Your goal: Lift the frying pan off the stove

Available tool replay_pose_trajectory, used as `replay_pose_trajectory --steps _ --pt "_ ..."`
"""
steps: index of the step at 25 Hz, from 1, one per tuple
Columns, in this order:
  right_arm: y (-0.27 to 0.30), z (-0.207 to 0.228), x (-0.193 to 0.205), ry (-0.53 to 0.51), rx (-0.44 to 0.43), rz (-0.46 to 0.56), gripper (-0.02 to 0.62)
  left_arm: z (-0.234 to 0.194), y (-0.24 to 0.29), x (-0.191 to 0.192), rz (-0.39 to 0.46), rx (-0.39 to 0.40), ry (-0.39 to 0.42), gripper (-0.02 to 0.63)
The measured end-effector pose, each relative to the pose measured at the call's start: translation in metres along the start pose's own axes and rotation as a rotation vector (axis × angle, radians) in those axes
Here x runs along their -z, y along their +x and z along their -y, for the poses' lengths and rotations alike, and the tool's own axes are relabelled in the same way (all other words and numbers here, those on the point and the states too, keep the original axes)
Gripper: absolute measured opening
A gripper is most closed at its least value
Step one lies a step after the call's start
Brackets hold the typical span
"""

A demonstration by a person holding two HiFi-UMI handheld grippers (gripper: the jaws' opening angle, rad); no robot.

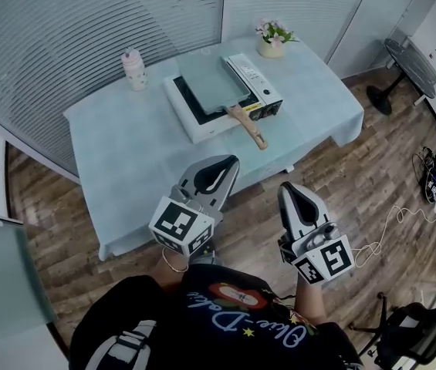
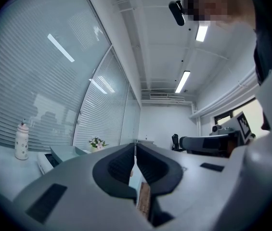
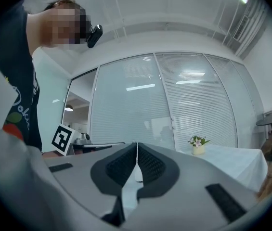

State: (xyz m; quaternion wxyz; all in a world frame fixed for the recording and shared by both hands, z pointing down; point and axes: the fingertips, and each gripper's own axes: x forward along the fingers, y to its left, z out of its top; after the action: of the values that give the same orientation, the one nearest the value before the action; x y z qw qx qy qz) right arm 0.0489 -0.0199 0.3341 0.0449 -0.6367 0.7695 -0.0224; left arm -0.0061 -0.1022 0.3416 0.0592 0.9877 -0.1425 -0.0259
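Short of the bench point(image 1: 125, 153), frying pan point(image 1: 211, 79) not yet touched.

Holding the left hand-held gripper point(image 1: 229, 163) and the right hand-held gripper point(image 1: 291, 188) level and side by side, jaws pressed together on nothing, well apart from the pan. Probably carried closed only for the approach, and needing to open before any grasp. Lying flat on the stove point(image 1: 202, 126) at the far middle of the bench, with the wooden handle point(image 1: 250, 127) jutting past the stove's front toward the person, so likely the part to take. Only in the head view: pan, handle and both tools together. In the left gripper view: closed jaws up close, a bottle point(image 2: 21, 141), flowers point(image 2: 96, 142) and a sliver of pan and stove. In the right gripper view: closed jaws, flowers and cloth, but no pan to be made out.
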Motion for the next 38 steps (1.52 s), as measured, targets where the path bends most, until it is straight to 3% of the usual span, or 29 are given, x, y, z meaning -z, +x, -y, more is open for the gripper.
replay_pose_trajectory --steps 17,29,38 --pt "0.061 0.036 0.018 0.092 -0.032 -0.035 0.006 -0.069 0.019 0.012 -0.036 -0.056 -0.019 0.008" --pt "0.111 0.096 0.025 0.148 -0.255 -0.061 0.041 -0.098 0.049 0.015 -0.053 -0.272 -0.009 0.008" --pt "0.134 0.124 0.042 0.186 -0.425 -0.139 0.06 -0.109 0.078 0.014 -0.05 -0.403 -0.002 0.008"
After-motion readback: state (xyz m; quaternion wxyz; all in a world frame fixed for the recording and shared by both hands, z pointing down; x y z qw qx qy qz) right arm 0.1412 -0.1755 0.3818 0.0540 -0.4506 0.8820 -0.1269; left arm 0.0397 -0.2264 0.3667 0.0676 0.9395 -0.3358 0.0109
